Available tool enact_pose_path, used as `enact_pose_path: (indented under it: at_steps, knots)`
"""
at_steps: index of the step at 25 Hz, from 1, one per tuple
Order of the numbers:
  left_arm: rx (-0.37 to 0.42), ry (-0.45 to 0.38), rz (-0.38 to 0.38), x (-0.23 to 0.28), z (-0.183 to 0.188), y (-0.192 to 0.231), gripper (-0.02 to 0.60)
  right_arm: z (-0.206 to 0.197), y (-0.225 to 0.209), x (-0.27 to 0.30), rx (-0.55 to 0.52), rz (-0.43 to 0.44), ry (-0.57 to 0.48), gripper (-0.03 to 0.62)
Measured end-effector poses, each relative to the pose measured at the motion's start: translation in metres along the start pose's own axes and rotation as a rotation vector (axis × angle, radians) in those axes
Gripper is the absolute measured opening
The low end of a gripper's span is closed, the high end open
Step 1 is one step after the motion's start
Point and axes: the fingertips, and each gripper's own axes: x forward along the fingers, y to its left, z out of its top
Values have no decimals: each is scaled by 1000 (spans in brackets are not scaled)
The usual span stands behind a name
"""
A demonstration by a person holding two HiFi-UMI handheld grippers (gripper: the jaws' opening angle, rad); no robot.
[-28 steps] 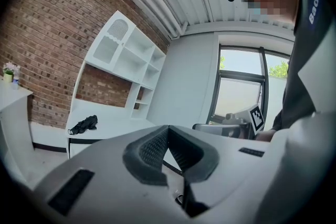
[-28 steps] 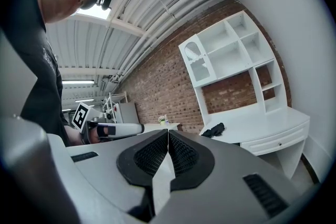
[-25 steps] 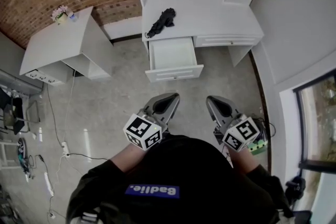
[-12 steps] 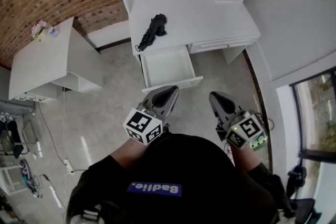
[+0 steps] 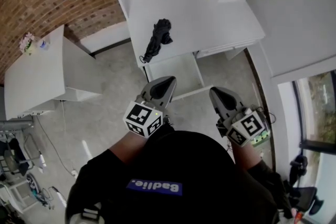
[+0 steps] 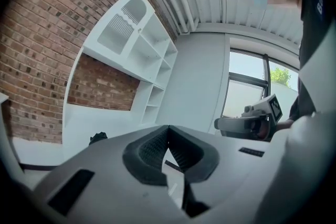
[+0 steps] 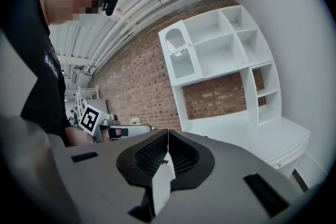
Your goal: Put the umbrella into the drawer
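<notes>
**Head view.** Umbrella (image 5: pixel 158 39), black and folded, lay on the white tabletop (image 5: pixel 210 13), in its near-left part, just beyond the open drawer (image 5: pixel 177 74). Long axis ran near-to-far w/ a slight slant. The thin near end leaned left and reached the tabletop's near edge; the bulkier end lay farther in. Nothing was touching it. Drawer looked empty as far as visible.

**Grippers.**
- Your left hand-held gripper (image 5: pixel 164 81) showed over the drawer's near-left corner, pointing far. The umbrella lay almost straight ahead of it, w/ the drawer between. Jaws together, nothing btwn the pads.
- Your right hand-held gripper (image 5: pixel 216 93) sat right of the drawer, by its front. Jaws likewise together, empty. The umbrella lay far-left of it, the longer reach.

**Judgement.** Left was the nearer hand for the pick. You'd have met the umbrella roughly end-on, so the jaws needed opening first, and prob. a turn to close across the folded body.

**View diffs.**
- Left gripper view caught the umbrella as a small dark lump at the tabletop edge, left of the jaws, w/ the right hand-held gripper off to the right.
- Right gripper view showed the tabletop and shelf unit (image 7: pixel 220 50), but no umbrella.
- Only the head view gave the drawer and the umbrella's axis.
</notes>
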Motion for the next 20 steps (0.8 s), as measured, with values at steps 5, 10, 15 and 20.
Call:
enact_pose_path:
  at_steps: [5,10,15,20]
  knots:
    - [8,11,16,2,2,38,3,8,5,32,4,-4,-9,31]
    - [21,33,41,5,-1,59,5,5,4,46,-9,11,7,31]
    - [38,56,75,12,-10,78,9,6,-3,55,-8,20,-9,31]
    - [62,91,113,30,-22,90,20,13,-18,59,-22,55,-37,31]
